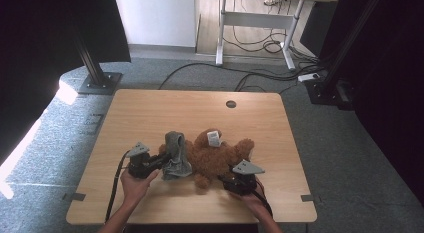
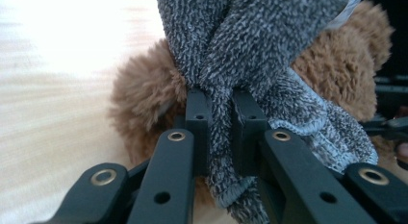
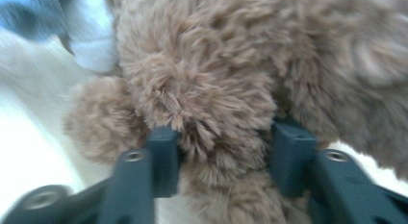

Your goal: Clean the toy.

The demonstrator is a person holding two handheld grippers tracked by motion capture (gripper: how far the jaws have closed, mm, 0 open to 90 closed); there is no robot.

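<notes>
The left gripper [image 2: 221, 118] has its fingers [image 2: 198, 123] pinched tight on a fold of the grey knitted garment [image 2: 250, 51], the fabric bunched into a narrow strip between them and hanging out below. The right gripper [image 3: 221, 147] has its fingers [image 3: 163, 156] set around a fluffy limb of the brown teddy bear [image 3: 202, 80]; they press into the fur on both sides, so the hold looks firm though wider.

From above, the bear [image 1: 216, 158] lies in the near middle of the counter [image 1: 150, 108], with the garment [image 1: 176, 155] draped over its left end, the left gripper [image 1: 152, 164] just beside it and the right gripper [image 1: 231, 179] at the bear's near right side. A white tag [image 1: 213, 138] sticks up on the bear's far side.

The work appears to be drawing the garment along the bear. To do it well, the right hand should anchor the bear flat against the counter while the left pulls the knit steadily along the body, not upward, so the toy does not lift. The pinch holds only one fold; if the fabric stretches without sliding, regrip nearer the hem. Slow pulling keeps the knit from snagging on the fur.
</notes>
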